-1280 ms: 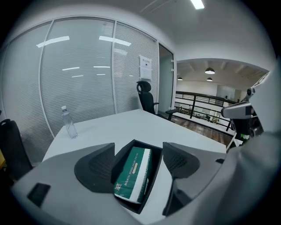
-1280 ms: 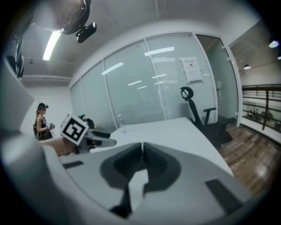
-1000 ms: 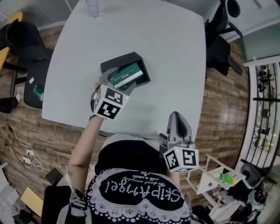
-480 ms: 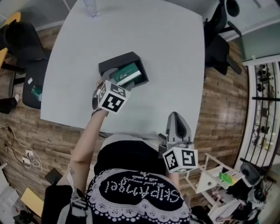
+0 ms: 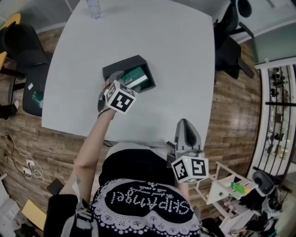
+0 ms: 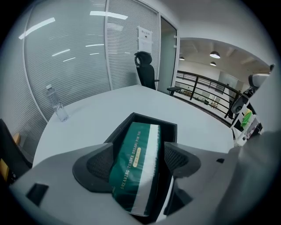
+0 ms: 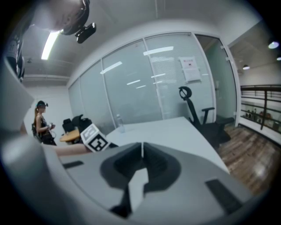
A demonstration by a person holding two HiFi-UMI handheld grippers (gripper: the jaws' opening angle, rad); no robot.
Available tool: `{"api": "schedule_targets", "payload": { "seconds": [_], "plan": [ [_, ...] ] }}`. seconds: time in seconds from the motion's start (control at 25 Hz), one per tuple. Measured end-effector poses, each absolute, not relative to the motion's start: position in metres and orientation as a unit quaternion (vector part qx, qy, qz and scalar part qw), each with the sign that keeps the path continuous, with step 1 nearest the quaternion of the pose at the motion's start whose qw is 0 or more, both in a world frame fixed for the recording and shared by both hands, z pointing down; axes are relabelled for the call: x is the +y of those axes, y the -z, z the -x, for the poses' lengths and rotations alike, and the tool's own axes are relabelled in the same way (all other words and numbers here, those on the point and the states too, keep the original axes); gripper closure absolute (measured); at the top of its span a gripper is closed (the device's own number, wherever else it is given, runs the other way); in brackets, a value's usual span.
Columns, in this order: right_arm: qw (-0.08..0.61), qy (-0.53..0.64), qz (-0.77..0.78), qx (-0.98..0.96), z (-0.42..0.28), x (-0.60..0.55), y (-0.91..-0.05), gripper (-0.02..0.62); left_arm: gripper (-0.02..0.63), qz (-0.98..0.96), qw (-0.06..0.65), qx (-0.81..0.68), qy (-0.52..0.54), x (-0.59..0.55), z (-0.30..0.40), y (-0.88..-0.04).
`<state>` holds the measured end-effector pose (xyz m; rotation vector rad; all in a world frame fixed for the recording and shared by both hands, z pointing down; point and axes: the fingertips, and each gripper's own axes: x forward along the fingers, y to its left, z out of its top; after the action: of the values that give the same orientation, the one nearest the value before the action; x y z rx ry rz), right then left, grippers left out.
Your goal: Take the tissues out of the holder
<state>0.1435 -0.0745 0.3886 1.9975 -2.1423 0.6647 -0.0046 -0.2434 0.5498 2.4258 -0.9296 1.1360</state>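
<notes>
A black open-topped holder [image 5: 121,65] stands on the white table [image 5: 180,69]. A green tissue pack [image 5: 137,77] lies tilted inside it. In the left gripper view the pack [image 6: 134,158] runs between my jaws and its near end rises over the holder's [image 6: 170,130] near wall. My left gripper [image 5: 120,80] [image 6: 138,161] is open, one pad on each side of the pack. A thin dark gap shows at the right pad. My right gripper [image 5: 187,132] [image 7: 141,151] is shut and empty, held by the table's near edge.
A clear water bottle [image 5: 95,7] [image 6: 57,103] stands at the table's far edge. Black office chairs [image 5: 231,37] are at the right and another chair [image 5: 27,44] at the left. A glass wall stands behind the table. A person [image 7: 43,127] stands far off.
My left gripper has slid forward over the holder, so the pack now lies deeper between its jaws. The right gripper has stayed put.
</notes>
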Motion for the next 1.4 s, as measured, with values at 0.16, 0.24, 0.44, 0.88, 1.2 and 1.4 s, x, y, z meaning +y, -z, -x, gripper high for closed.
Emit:
{"api": "schedule_targets", "payload": {
  "seconds": [0.16, 0.24, 0.44, 0.88, 1.2, 1.4],
  "plan": [
    [0.071, -0.222, -0.663, -0.711, -0.142, -0.075, -0.388, 0.561, 0.247, -0.841, 0.157, -0.321, -0.406, -0.244, 0.007, -0.556],
    [0.071, -0.222, -0.663, -0.711, -0.142, -0.075, -0.388, 0.561, 0.245, -0.840, 0.158, -0.320, -0.409, -0.244, 0.007, -0.558],
    [0.071, -0.223, -0.661, -0.714, -0.139, -0.076, -0.388, 0.560, 0.238, -0.837, 0.171, -0.318, -0.412, -0.247, 0.009, -0.565],
    [0.072, -0.224, -0.650, -0.723, -0.130, -0.085, -0.392, 0.560, 0.239, -0.826, 0.201, -0.302, -0.432, -0.248, 0.005, -0.573],
    [0.069, -0.220, -0.639, -0.734, -0.119, -0.092, -0.389, 0.560, 0.242, -0.828, 0.186, -0.298, -0.436, -0.246, 0.004, -0.573],
    [0.073, -0.222, -0.642, -0.731, -0.121, -0.092, -0.390, 0.561, 0.263, -0.830, 0.175, -0.297, -0.438, -0.246, 0.005, -0.573]
  ]
}}
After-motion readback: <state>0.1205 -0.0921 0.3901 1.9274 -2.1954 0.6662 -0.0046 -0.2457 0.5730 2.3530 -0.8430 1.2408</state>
